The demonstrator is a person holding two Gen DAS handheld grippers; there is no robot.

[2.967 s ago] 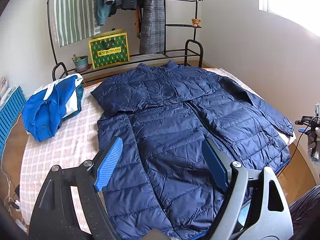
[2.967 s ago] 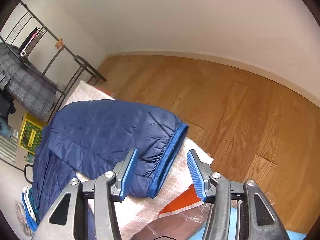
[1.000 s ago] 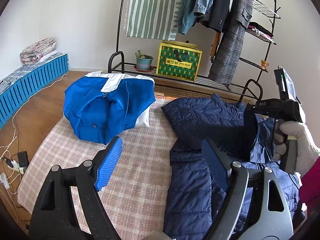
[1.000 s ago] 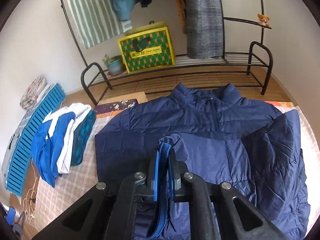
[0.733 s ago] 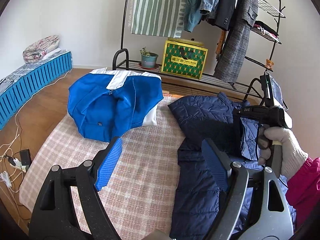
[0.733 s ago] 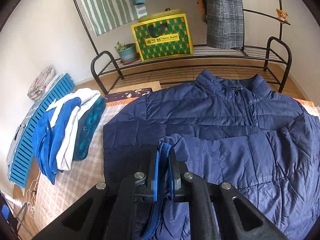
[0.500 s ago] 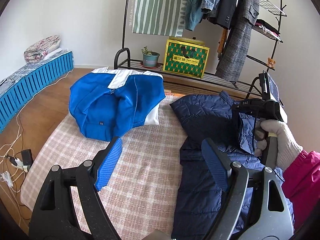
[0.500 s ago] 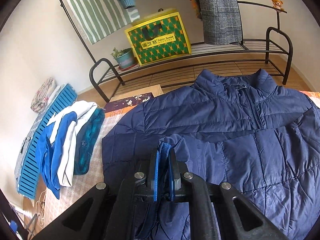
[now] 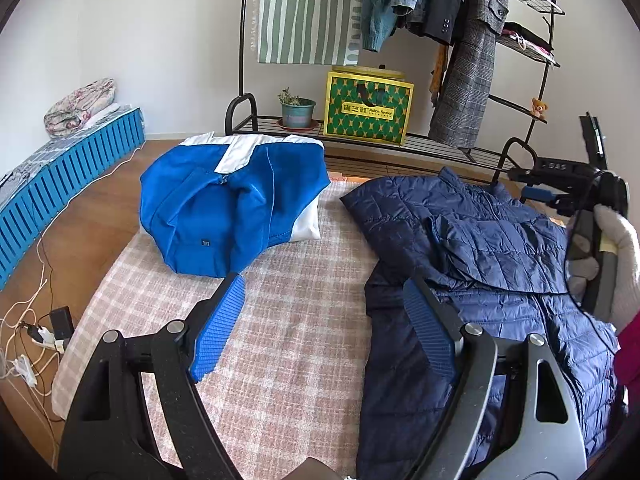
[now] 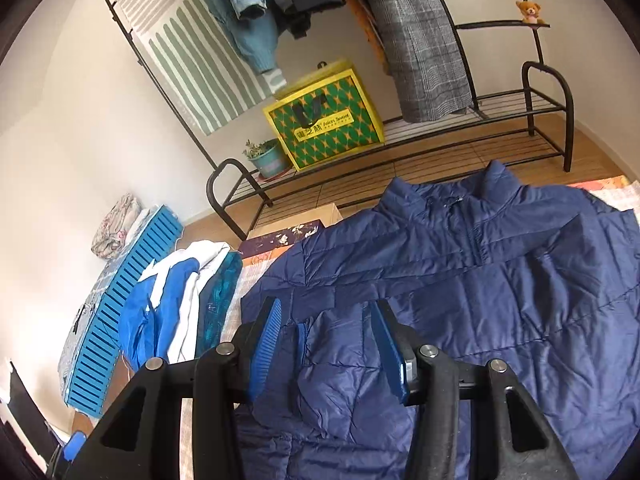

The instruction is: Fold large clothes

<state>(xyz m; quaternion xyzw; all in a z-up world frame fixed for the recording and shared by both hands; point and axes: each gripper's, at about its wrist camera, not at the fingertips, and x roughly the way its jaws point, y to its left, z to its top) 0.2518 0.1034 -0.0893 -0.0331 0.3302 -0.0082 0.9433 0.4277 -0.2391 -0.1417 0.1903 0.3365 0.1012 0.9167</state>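
The navy quilted jacket (image 10: 480, 300) lies spread on the checked mat (image 9: 288, 320), its sleeve cuff (image 10: 301, 344) between the just-opened, released right tongs (image 10: 328, 344), left tongs (image 9: 320, 328) agape and empty; puffy, light, slick, it probably handles best pinched at cuff or hem.

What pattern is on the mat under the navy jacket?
A pink and white check on the mat, which shows best in the left wrist view, beside the navy jacket.

The navy puffer jacket (image 9: 500, 280) runs off the frame's right edge, hem unseen.
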